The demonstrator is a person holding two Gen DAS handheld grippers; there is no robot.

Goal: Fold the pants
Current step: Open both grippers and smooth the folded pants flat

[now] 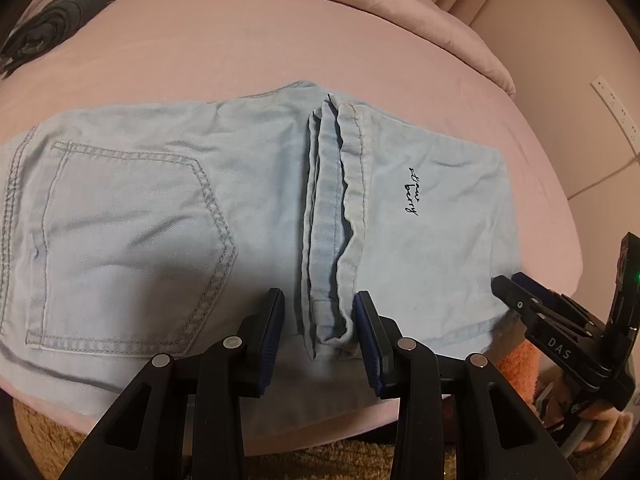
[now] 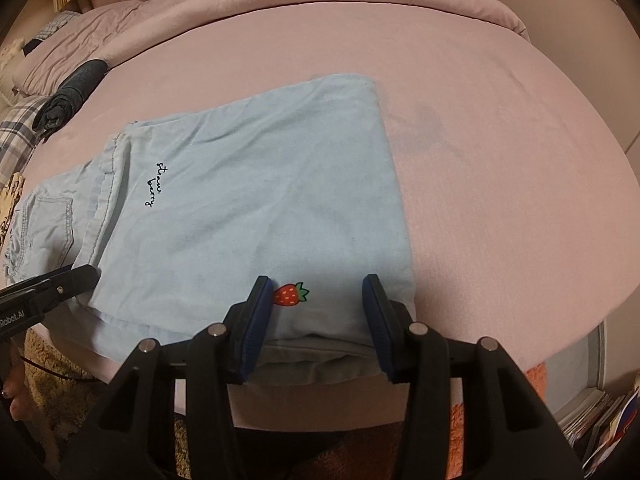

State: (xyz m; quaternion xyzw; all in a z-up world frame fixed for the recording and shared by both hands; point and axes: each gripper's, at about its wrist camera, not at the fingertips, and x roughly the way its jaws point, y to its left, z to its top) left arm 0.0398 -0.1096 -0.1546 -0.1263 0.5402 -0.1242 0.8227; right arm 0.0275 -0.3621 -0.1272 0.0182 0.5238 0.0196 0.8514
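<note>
We are holding our left claw (image 1: pixel 320 328) with its jaws spread wide, straddling the hems of the light-blue jeans (image 1: pixel 168 208) without pinching them; the stacked leg hems (image 1: pixel 332 216) are running straight ahead from between its fingers. To the left of that claw the back pocket (image 1: pixel 132 248) is lying flat, and to its right the folded leg panel with the small "straw berry" lettering (image 1: pixel 412 190) is spreading out. Our right claw (image 2: pixel 320 320) is also standing wide open, its blue pads (image 2: pixel 256 320) flanking the near folded edge of the jeans (image 2: pixel 248 208) but gripping nothing. Just ahead of its left finger a red strawberry print (image 2: pixel 290 294) is showing on the cloth. The jeans are lying folded on the pink bedsheet (image 2: pixel 500 184), near the bed's front edge, directly in front of both claws. Far ahead and to the left of the right claw a dark rolled garment (image 2: pixel 72 96) is resting on the bed near the plaid pillow (image 2: pixel 16 136). In the left wrist view the right claw (image 1: pixel 516 296) is appearing at the far right, beside the jeans' corner
</note>
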